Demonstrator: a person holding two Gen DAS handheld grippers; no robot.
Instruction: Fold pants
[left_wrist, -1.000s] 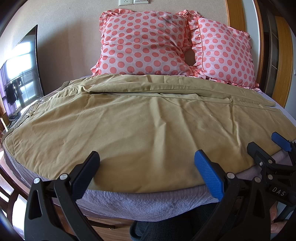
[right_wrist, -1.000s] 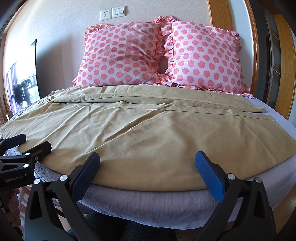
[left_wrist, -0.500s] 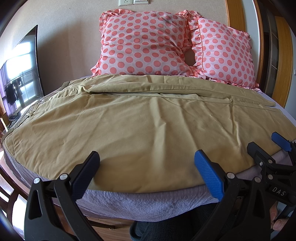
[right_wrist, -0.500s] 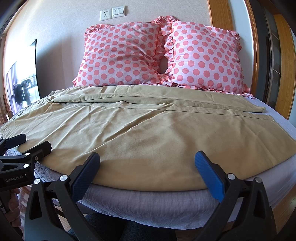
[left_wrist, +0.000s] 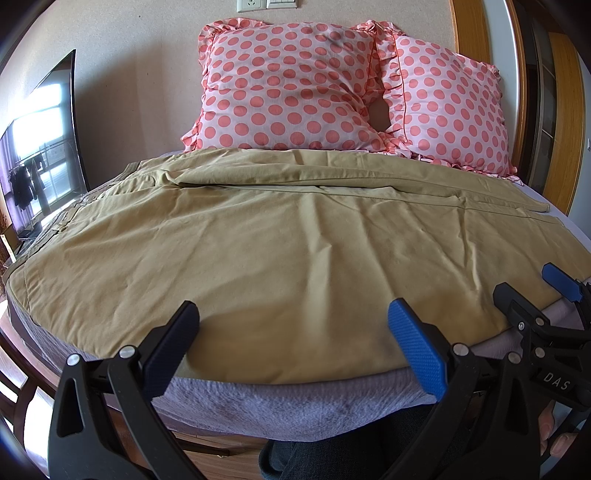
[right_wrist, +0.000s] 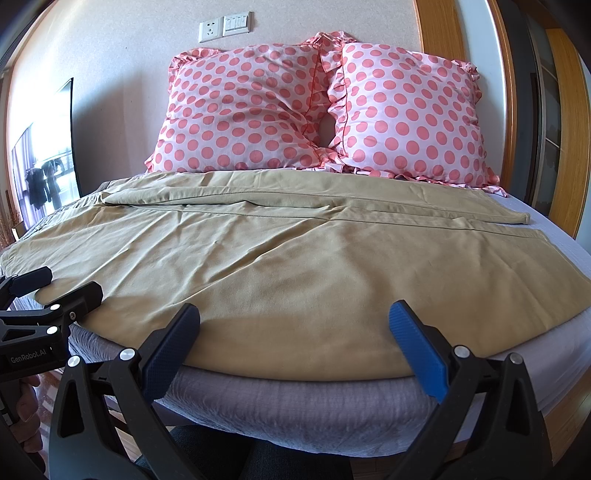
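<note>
Khaki cotton pants (left_wrist: 280, 258) lie spread flat across the grey-lilac bed sheet (left_wrist: 295, 402), their waistband toward the sheet's left side and both legs running to its right, the farther leg lying just beyond the nearer one with a seam line between them. The near edge of the pants sits just inside the sheet's front edge.

The left gripper (left_wrist: 291, 332) hovers at that front edge with its fingers spread wide and nothing between them. The right gripper (right_wrist: 295, 332) hangs beside it, likewise spread and holding nothing; in the left wrist view it appears at the sheet's right front corner (left_wrist: 532, 291).

Behind the pants, two pink pillows with coral polka dots and ruffled edges (right_wrist: 321, 110) lean against the beige wall, touching each other, their lower edges meeting the far leg. A white wall socket and switch plate (right_wrist: 225, 26) sits above them. A dark flat screen (left_wrist: 40, 147) stands left of the sheet, and a wooden door frame (right_wrist: 569, 129) rises to its right.
</note>
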